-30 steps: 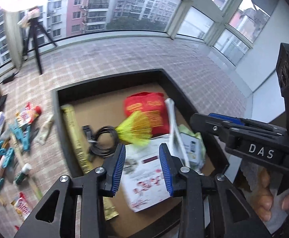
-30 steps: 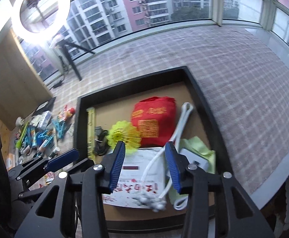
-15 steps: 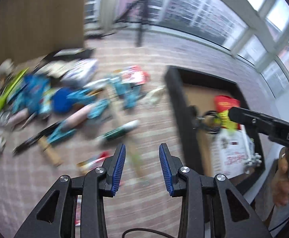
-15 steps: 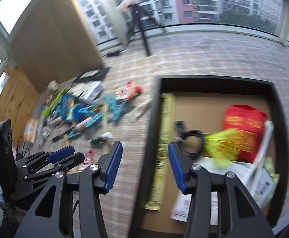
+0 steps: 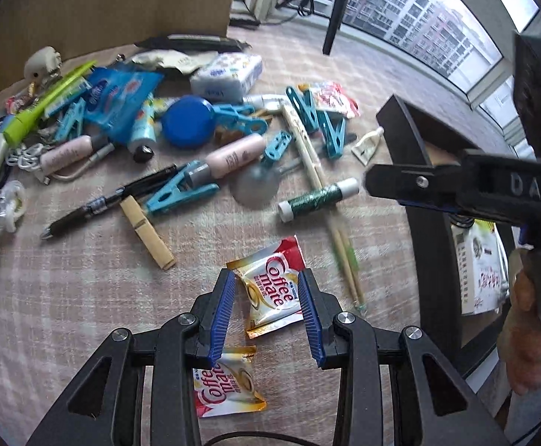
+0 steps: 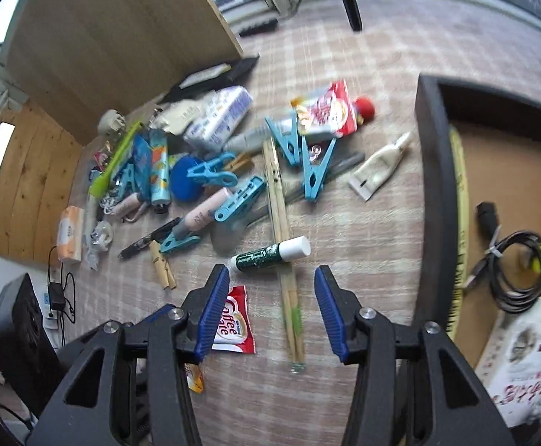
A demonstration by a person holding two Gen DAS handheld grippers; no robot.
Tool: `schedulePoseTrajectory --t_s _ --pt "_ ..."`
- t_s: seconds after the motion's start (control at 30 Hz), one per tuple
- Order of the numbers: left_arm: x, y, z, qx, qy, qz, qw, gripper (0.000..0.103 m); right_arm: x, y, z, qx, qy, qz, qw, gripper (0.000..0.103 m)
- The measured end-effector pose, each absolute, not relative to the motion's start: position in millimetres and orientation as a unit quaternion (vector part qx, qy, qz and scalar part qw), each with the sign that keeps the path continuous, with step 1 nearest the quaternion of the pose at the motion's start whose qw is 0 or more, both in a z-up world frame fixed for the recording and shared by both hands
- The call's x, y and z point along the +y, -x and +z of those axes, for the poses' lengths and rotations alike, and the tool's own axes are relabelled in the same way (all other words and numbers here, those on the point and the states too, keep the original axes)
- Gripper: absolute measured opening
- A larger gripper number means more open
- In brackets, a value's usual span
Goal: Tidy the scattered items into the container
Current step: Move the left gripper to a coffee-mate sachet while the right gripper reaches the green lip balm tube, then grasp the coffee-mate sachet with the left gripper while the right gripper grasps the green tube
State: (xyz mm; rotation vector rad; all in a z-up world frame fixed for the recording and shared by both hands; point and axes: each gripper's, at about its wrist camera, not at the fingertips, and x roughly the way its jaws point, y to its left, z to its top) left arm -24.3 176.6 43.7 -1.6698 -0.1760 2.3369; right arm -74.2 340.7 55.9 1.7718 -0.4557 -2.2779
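Note:
My left gripper (image 5: 266, 286) points steeply down at the carpet, open. A red and gold Coffee mate sachet (image 5: 272, 290) lies flat between its blue pads, which stand apart from it. A second sachet (image 5: 229, 386) lies under the left finger. My right gripper (image 6: 270, 278) hangs open over a pair of wooden chopsticks (image 6: 291, 308), just short of a green glue stick (image 6: 266, 254). The sachet (image 6: 235, 321) shows beside its left finger. The black tray (image 5: 404, 141) (image 6: 432, 193) with a cardboard floor lies to the right.
A heap of blue clothes pegs (image 5: 181, 193), pink tubes (image 5: 233, 156), a black pen (image 5: 103, 204), a wooden peg (image 5: 148, 234) and a tissue pack (image 5: 229, 74) covers the far carpet. The tray holds a black cable (image 6: 512, 271), a red pouch and a white box. A wooden board stands behind.
Both grippers swung from above the tray to the left and came down over the scattered items. The right jaws now stand slightly wider. The left jaws kept their gap.

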Motion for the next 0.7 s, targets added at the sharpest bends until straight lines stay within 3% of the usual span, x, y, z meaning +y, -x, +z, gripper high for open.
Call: schedulePoseTrajectory --t_s 0.13,0.3,0.7 --pt "177.2 26.1 35.4 -0.058 0.583 0.798 0.142 0.033 329.8 80.0 57.1 -0.131 -0.602 -0.777 0.13 0.047" --pt "175.8 24.4 30.8 -0.06 0.587 0.792 0.154 0.033 304.8 84.5 67.3 0.062 -0.583 -0.784 0.203 0.047" --pt "171.8 22.0 23.3 -0.087 0.594 0.787 0.143 0.033 265.2 68.2 48.6 0.313 -0.532 -0.706 0.347 0.047"
